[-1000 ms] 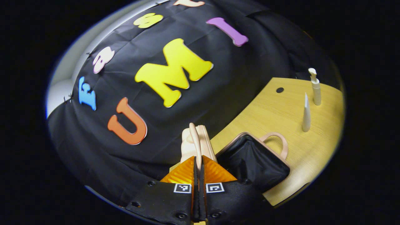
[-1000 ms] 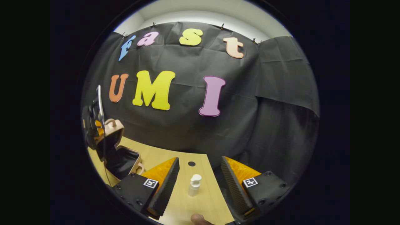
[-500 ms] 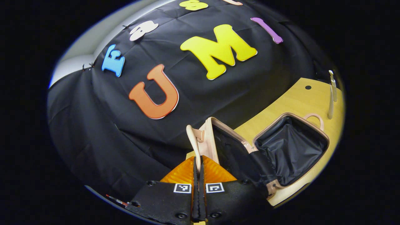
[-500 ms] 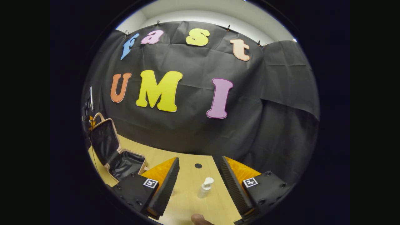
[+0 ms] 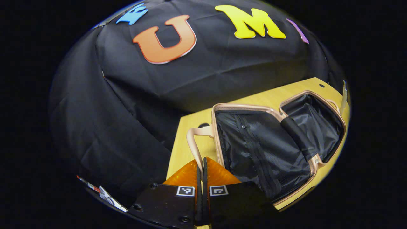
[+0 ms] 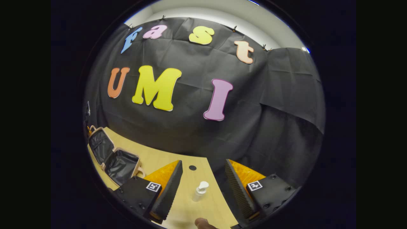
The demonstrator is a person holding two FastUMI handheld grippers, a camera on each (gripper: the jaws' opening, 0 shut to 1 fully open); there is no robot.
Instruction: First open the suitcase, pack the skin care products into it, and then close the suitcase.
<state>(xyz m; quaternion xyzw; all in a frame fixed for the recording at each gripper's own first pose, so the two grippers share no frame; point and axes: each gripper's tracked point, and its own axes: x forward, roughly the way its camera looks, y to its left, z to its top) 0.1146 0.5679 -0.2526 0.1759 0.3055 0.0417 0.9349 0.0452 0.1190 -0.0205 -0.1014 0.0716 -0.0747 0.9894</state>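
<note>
Pale pink trim edges the small suitcase, which in the left gripper view lies spread open on the wooden table, its two black-lined halves side by side. The left gripper has its jaws closed on the pink handle of the near half, pinching the strap between both fingers. That half appears to be nearly flat on the table; a good finish would be to ease it down until it rests, then release without tugging the case sideways. In the right gripper view, the right gripper holds its jaws wide apart, with a white pump bottle standing upright on the table between and just ahead of them, untouched. The open suitcase lies well apart at the left. Centring the bottle's body between the fingers before closing should keep it from tipping.
</note>
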